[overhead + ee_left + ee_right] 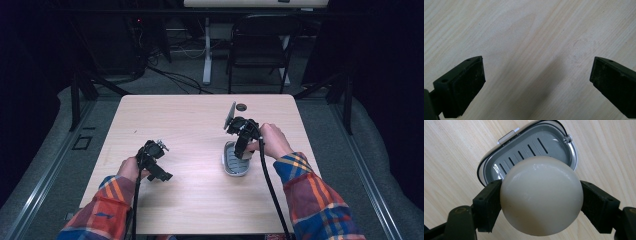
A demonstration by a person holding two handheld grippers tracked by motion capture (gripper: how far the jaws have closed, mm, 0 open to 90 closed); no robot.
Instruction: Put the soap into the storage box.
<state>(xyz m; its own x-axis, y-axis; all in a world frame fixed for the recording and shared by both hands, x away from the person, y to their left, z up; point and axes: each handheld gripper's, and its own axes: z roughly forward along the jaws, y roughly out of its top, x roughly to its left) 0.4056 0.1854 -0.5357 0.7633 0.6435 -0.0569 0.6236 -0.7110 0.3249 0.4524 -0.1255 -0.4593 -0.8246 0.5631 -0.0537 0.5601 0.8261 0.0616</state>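
A cream oval soap point(541, 195) was held between both jaws of the right tool point(541, 202), just above the open grey soap box point(499, 167) on the counter point(190, 130) — not yet laid inside, it seemed. The left tool point(537, 82) was kept wide, empty — over bare wood.

A dim lab: black curtains point(30, 75), floor cables point(175, 75), lone table point(200, 200).
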